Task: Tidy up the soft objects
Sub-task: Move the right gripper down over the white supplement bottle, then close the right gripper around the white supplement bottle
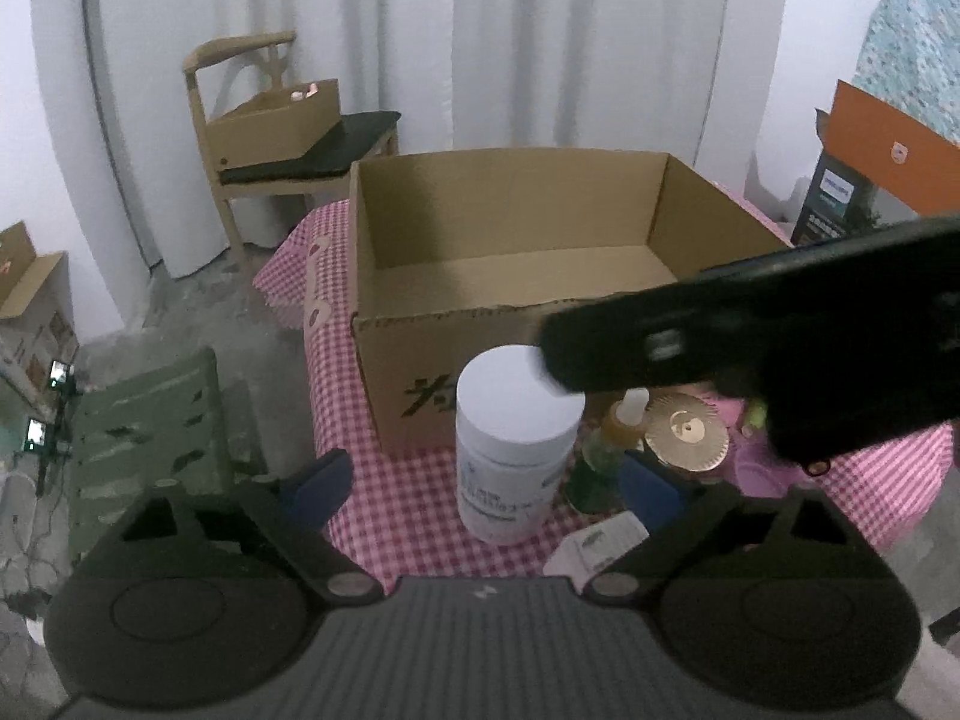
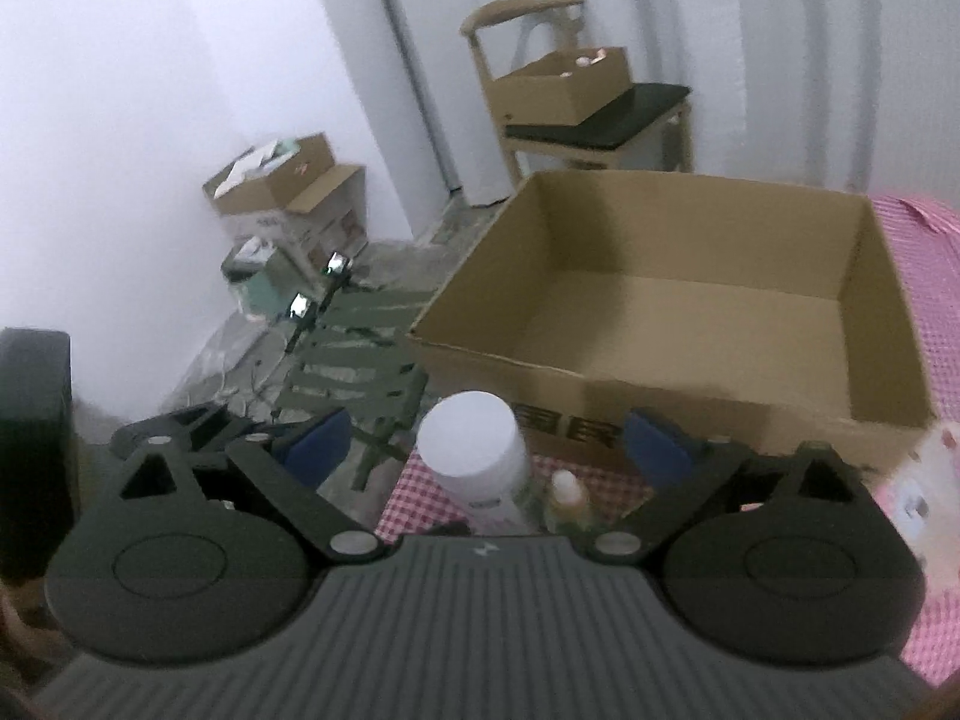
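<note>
An open, empty cardboard box (image 1: 510,276) (image 2: 672,312) stands on the pink checked tablecloth (image 1: 384,480). A soft white-and-pink thing (image 2: 924,480) lies blurred at the right edge of the right wrist view, right of the box's near corner. Something pink (image 1: 756,468) lies half hidden under the black housing of the right gripper (image 1: 750,354), which crosses the left wrist view. My left gripper (image 1: 486,483) is open, and a white-lidded jar (image 1: 510,450) stands ahead between its blue pads (image 1: 318,480), untouched. My right gripper (image 2: 486,444) is open above the same jar (image 2: 474,450).
A small amber bottle (image 1: 624,420) (image 2: 567,492) and a gold-lidded jar (image 1: 687,432) stand beside the white jar. A green folding chair (image 1: 144,438) is left of the table. A wooden chair with a box (image 1: 276,120) stands by the curtain. More cartons (image 2: 288,192) sit on the floor.
</note>
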### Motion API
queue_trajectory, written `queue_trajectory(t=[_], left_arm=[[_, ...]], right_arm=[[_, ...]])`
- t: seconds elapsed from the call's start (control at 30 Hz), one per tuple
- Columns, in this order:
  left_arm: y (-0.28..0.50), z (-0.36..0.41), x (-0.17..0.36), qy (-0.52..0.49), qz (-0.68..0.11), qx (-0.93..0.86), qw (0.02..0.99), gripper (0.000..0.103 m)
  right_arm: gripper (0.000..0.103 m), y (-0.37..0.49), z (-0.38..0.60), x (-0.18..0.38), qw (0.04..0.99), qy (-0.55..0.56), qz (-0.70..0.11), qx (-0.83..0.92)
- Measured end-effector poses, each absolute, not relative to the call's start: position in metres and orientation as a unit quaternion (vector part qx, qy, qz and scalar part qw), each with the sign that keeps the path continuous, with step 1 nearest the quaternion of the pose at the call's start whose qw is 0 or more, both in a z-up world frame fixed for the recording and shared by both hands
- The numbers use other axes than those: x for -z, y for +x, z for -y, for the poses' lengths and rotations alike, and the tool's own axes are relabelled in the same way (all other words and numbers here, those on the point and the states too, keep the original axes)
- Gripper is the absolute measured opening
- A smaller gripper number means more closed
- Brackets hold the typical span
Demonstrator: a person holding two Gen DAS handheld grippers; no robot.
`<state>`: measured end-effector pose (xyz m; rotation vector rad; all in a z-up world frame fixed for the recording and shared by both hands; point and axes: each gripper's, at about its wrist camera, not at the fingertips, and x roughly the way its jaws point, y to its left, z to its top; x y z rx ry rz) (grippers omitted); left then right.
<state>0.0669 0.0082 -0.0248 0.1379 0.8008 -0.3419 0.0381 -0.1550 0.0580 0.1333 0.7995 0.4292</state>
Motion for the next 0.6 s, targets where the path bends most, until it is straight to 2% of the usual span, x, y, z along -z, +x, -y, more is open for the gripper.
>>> queue_trajectory(t=[0.07, 0.2, 0.3, 0.37, 0.6], left_arm=[[0.071, -0.007, 0.028, 0.071, -0.387, 0.172, 0.903, 0.085], [0.077, -0.006, 0.033, 0.072, -0.386, 0.188, 0.900, 0.080], [0.080, -0.007, 0.035, 0.079, -0.383, 0.199, 0.899, 0.076], [0.082, -0.007, 0.037, 0.082, -0.382, 0.204, 0.898, 0.070], [0.087, -0.008, 0.042, 0.079, -0.385, 0.225, 0.892, 0.063]], right_arm=[[0.089, 0.047, 0.149, -0.054, 0.889, 0.064, -0.399, -0.215], [0.076, 0.064, 0.142, -0.043, 0.875, 0.068, -0.425, -0.220], [0.071, 0.069, 0.142, -0.036, 0.866, 0.072, -0.441, -0.224], [0.068, 0.070, 0.140, -0.033, 0.862, 0.075, -0.448, -0.226], [0.052, 0.085, 0.133, -0.017, 0.850, 0.088, -0.469, -0.224]])
